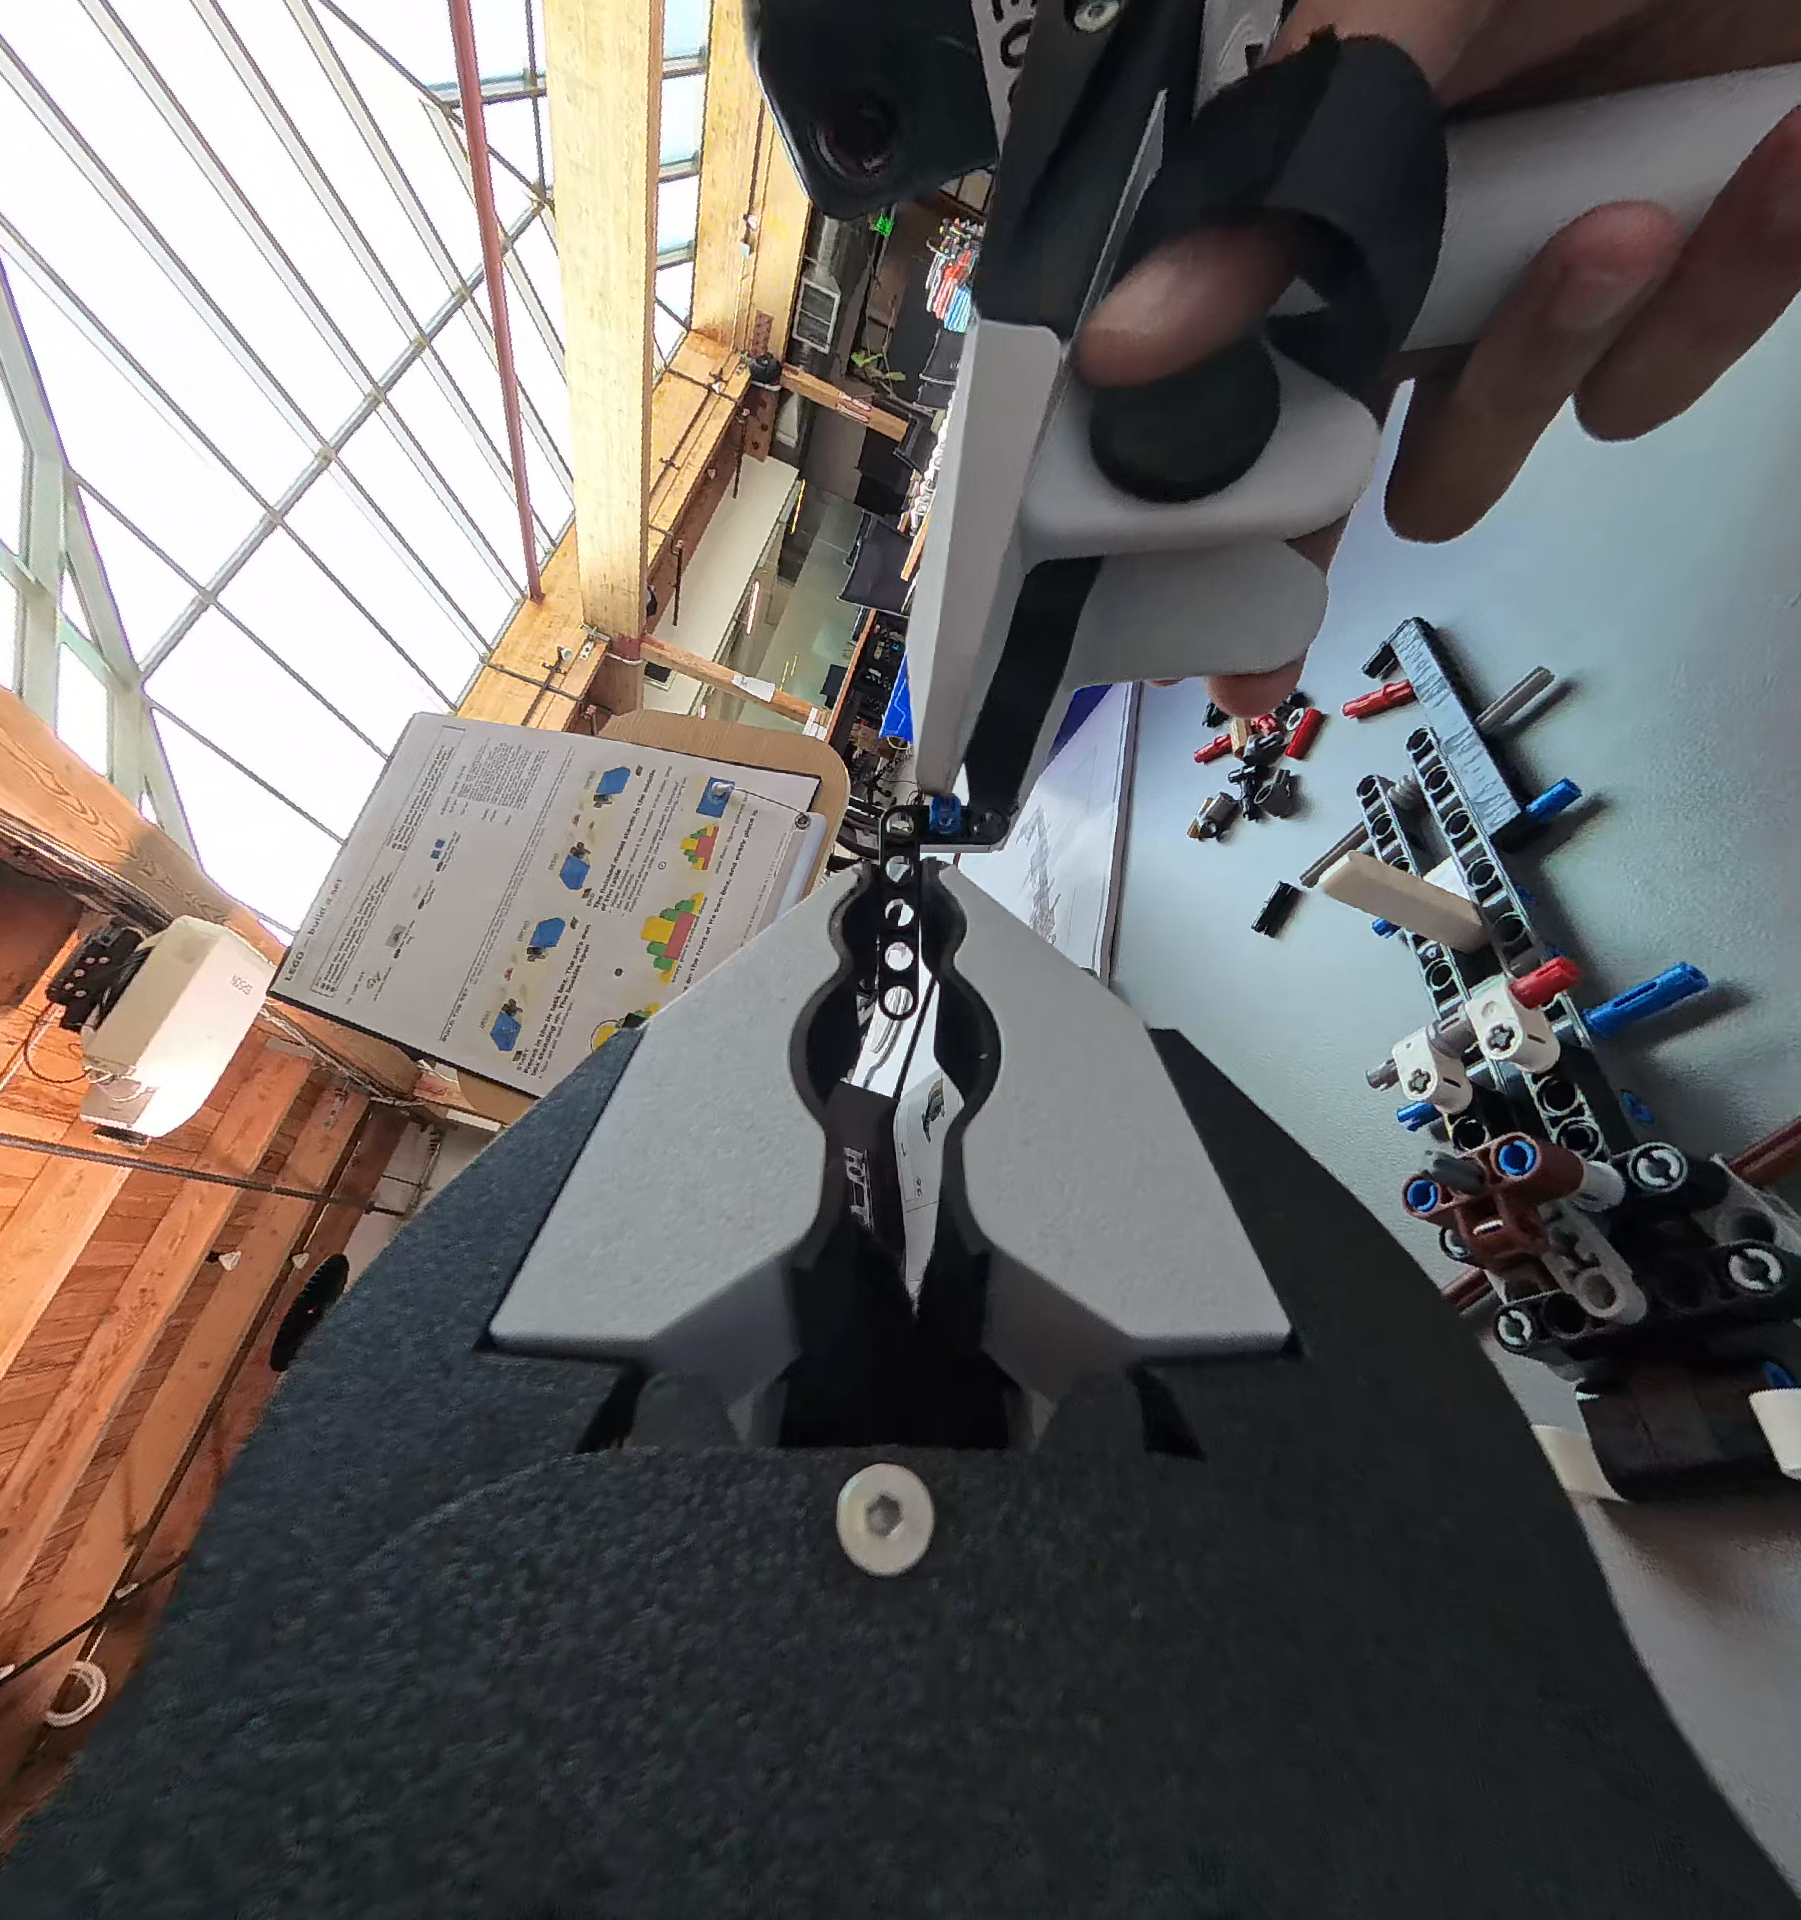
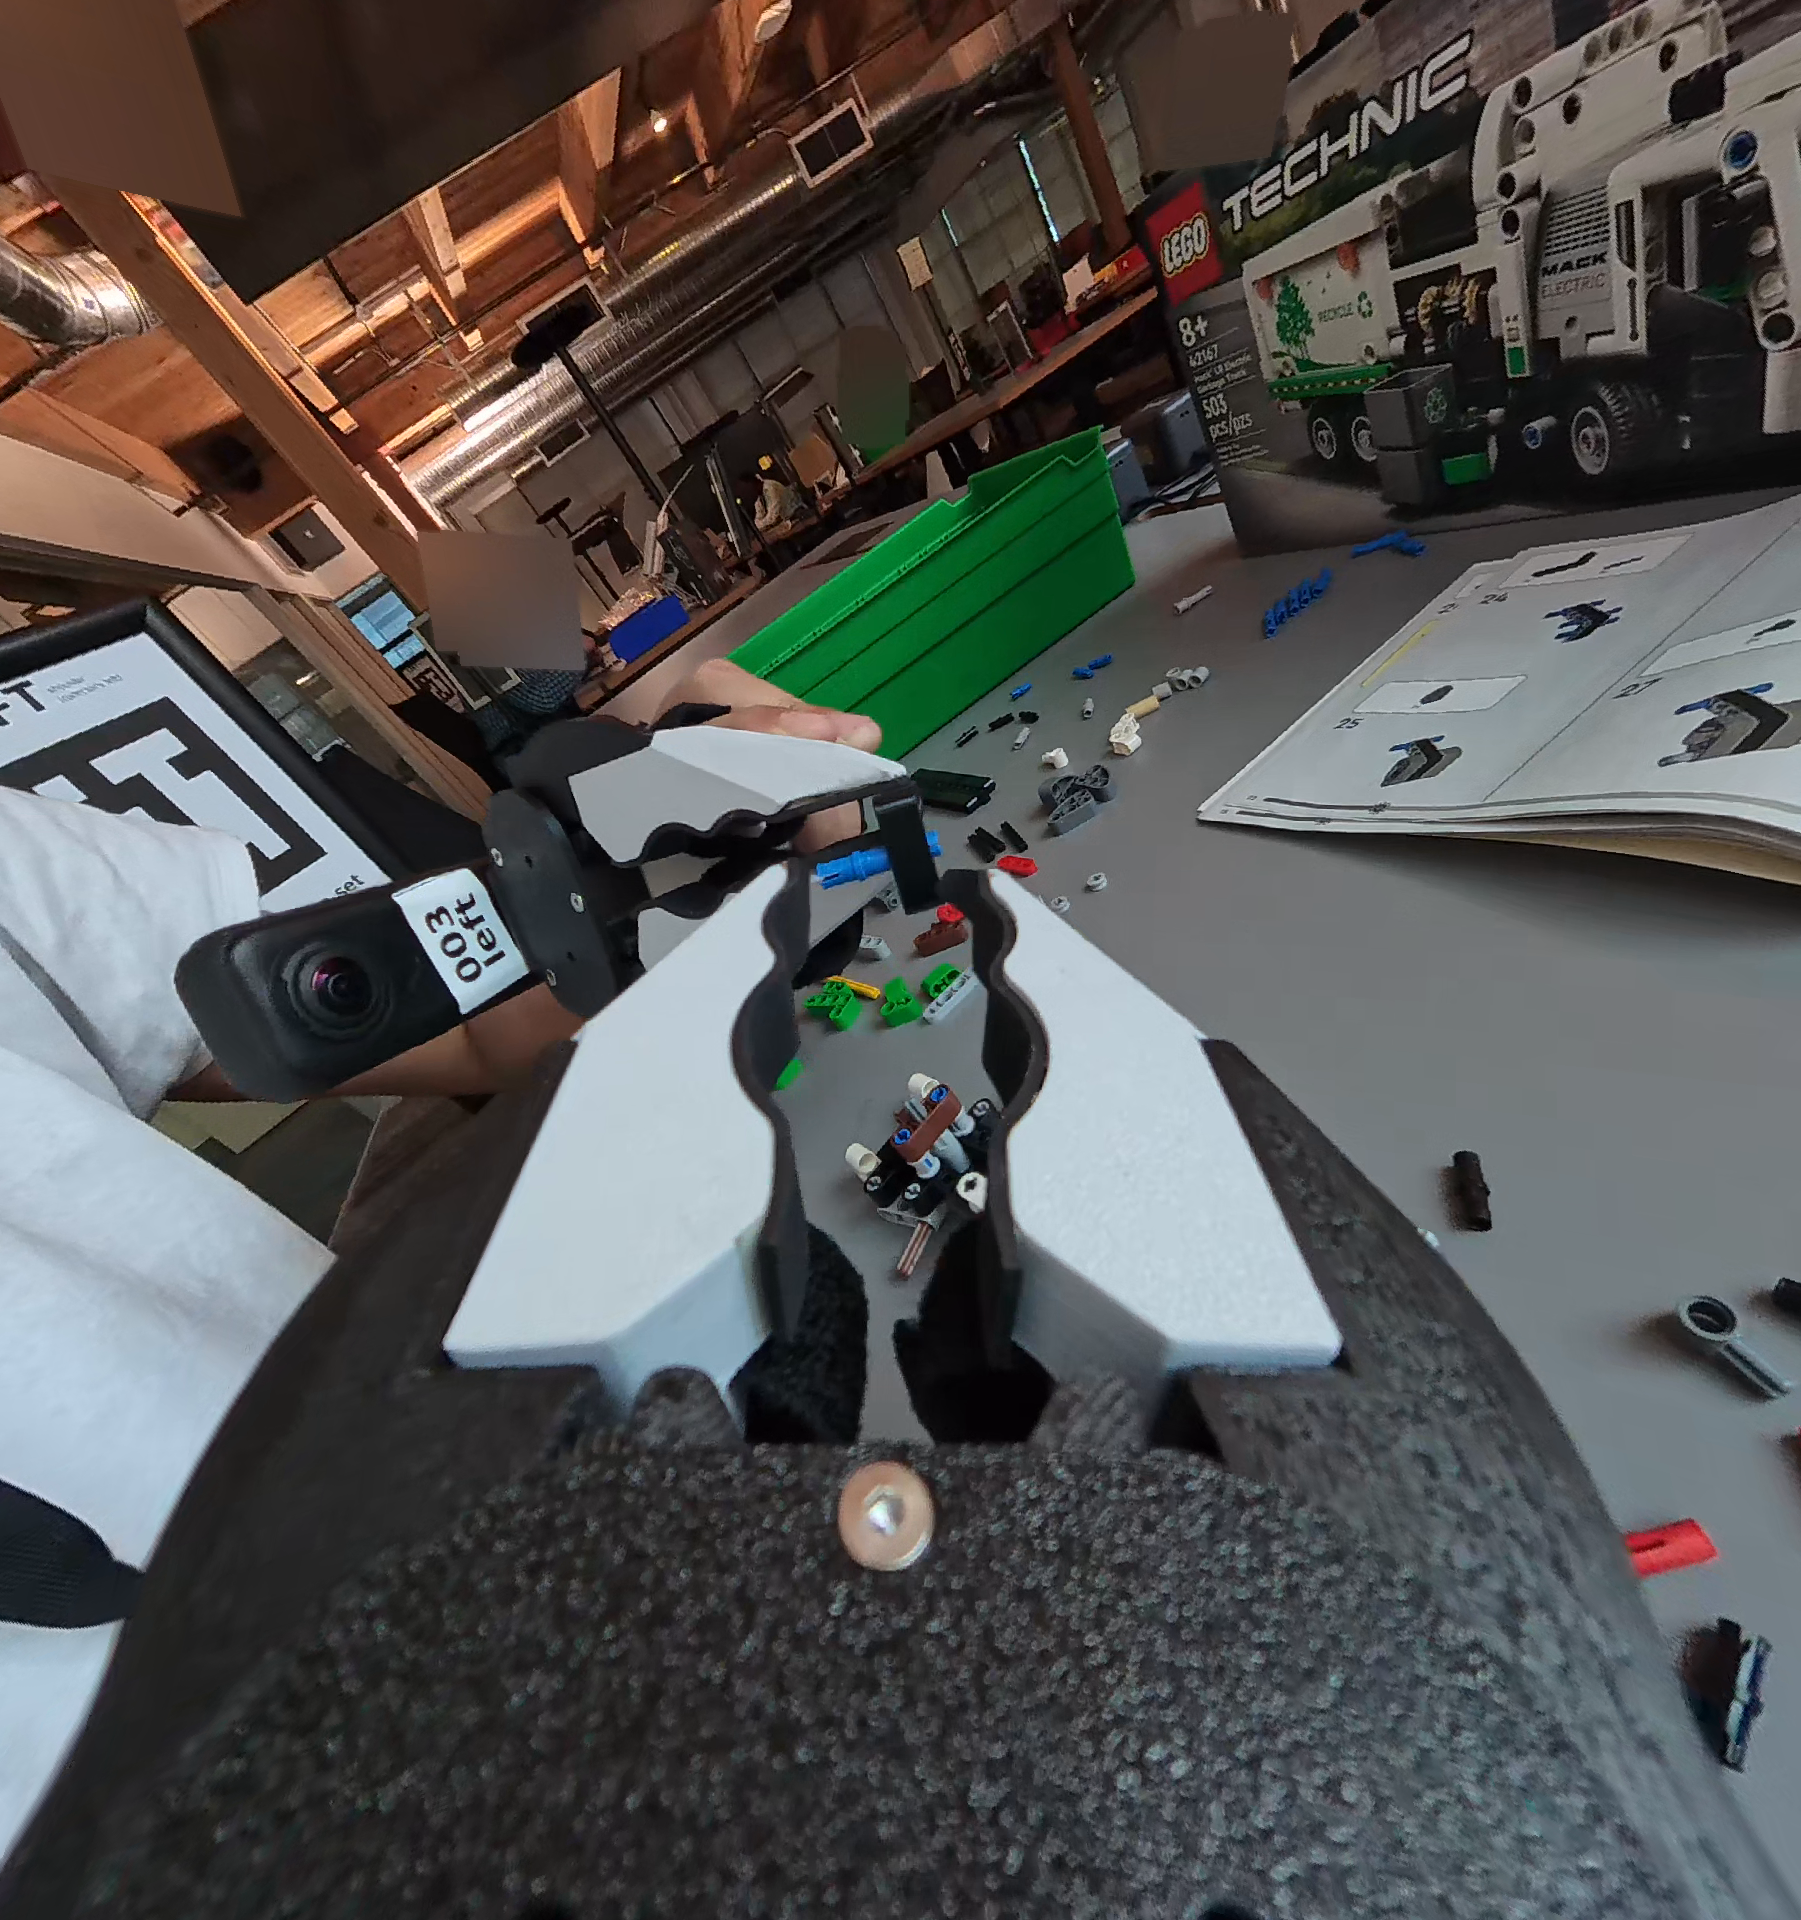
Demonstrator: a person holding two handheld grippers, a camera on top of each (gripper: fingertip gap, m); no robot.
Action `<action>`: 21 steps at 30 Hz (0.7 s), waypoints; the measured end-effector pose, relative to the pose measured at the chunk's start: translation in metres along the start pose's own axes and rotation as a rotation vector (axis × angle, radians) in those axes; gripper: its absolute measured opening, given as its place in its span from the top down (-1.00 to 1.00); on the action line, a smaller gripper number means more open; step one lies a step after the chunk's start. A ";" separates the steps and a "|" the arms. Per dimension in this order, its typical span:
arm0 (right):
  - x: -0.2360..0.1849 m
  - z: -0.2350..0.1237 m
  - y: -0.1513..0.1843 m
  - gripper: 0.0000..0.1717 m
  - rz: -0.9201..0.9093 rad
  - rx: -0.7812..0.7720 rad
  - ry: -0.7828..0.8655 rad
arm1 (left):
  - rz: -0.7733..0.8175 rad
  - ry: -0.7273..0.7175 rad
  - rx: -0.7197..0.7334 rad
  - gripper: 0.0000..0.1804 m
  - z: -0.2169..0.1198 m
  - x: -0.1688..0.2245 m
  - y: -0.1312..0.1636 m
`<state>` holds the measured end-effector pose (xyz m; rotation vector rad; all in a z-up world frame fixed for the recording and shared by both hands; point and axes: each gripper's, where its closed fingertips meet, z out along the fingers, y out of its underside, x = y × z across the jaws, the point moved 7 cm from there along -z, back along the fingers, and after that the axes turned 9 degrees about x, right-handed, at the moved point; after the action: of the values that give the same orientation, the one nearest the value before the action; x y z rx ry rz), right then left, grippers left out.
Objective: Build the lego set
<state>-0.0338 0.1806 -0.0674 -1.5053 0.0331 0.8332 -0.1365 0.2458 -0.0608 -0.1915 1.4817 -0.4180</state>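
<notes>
Above the grey counter (image 2: 1395, 1039), our left gripper (image 1: 901, 894) fingers clench a black L-shaped beam (image 1: 901, 935) carrying a blue pin (image 2: 854, 862); our right gripper (image 2: 891, 883) fingers stand released around the beam's short arm.

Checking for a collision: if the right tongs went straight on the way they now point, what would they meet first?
Most likely the black beam with the blue pin through it, clamped in the left tongs just beyond the open right tongs. Depth is unclear.

Green bin (image 2: 937, 613), open instruction booklet (image 2: 1561, 727), scattered small parts on grey table (image 2: 1395, 1039).
</notes>
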 end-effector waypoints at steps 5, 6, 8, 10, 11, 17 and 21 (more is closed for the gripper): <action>0.001 0.002 0.002 0.63 -0.059 -0.014 0.008 | -0.003 -0.001 0.002 0.94 0.000 0.000 0.000; 0.002 0.002 0.002 0.62 -0.051 -0.012 0.009 | -0.004 -0.001 0.003 0.94 0.000 0.000 0.000; 0.005 0.002 0.002 0.58 -0.057 -0.018 0.018 | 0.005 0.000 0.000 0.94 0.001 0.001 0.000; 0.004 0.000 0.001 0.58 -0.090 -0.018 0.030 | 0.014 -0.002 0.000 0.94 0.001 0.001 0.000; 0.004 0.001 0.002 0.58 -0.103 -0.021 0.030 | 0.015 -0.004 0.002 0.94 0.000 0.001 -0.001; -0.001 0.003 0.004 0.74 -0.151 -0.047 0.014 | 0.015 0.007 0.004 0.94 0.000 0.003 -0.001; -0.002 0.002 0.003 0.75 -0.140 -0.077 0.009 | 0.042 0.007 -0.001 0.94 0.000 0.004 -0.003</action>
<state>-0.0380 0.1808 -0.0689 -1.5643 -0.0978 0.7225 -0.1370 0.2418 -0.0636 -0.1596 1.4899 -0.3847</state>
